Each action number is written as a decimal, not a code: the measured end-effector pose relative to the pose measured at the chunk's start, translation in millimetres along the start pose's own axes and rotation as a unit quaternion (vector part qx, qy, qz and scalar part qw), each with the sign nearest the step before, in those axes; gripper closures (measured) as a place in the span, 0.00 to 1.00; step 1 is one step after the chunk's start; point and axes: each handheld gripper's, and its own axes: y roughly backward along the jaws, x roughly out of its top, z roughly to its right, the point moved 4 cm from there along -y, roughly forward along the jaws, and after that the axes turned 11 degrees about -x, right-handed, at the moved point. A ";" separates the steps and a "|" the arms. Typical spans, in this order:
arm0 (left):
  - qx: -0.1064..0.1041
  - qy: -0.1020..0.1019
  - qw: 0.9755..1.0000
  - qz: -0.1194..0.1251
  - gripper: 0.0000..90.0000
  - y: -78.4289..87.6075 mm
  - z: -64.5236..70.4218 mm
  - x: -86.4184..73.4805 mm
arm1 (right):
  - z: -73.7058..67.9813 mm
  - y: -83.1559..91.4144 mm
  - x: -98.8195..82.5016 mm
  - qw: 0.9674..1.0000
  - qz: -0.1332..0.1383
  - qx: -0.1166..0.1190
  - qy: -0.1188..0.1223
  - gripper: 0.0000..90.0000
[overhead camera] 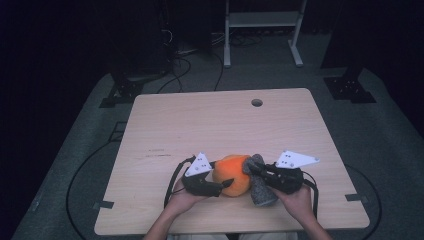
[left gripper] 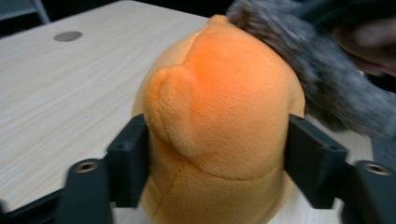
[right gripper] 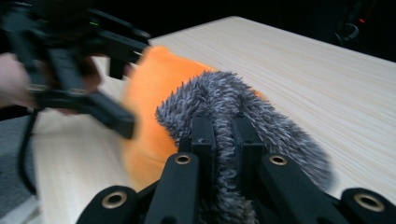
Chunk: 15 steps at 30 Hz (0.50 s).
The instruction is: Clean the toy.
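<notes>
An orange plush toy lies near the front edge of the wooden table, with a grey furry piece against its right side. My left gripper comes in from the left. In the left gripper view its jaws press on both flanks of the orange plush, with the grey fur behind it. My right gripper comes in from the right. In the right gripper view, my right gripper is shut on the grey fur, and beyond it are the orange plush and my left gripper.
A round cable hole sits near the table's far edge. Bare tabletop stretches behind the toy and to either side. Beyond the table are cables and a white frame on a dark floor.
</notes>
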 end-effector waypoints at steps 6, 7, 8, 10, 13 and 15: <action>-0.002 -0.004 1.000 -0.001 0.42 0.7 2.8 1.1 | -22.9 0.5 11.2 0.999 0.011 0.024 0.047 0.90; -0.003 -0.005 1.000 -0.002 0.42 0.8 3.2 0.4 | -19.1 0.5 10.9 0.999 0.011 0.023 0.041 0.90; -0.005 -0.009 1.000 -0.003 0.42 0.6 4.5 0.3 | -13.6 1.0 10.2 0.999 0.012 0.016 0.033 0.90; -0.014 -0.020 1.000 -0.008 0.42 -1.2 7.9 0.7 | 0.0 2.3 7.5 1.000 0.008 0.000 0.016 0.90; -0.028 -0.026 0.999 -0.007 0.34 -4.0 10.3 1.1 | 13.0 4.3 1.4 1.000 -0.001 -0.005 -0.005 0.90; -0.026 -0.023 0.999 -0.004 0.23 -4.3 8.1 2.2 | 13.9 5.0 -1.2 1.000 -0.005 -0.012 0.000 0.90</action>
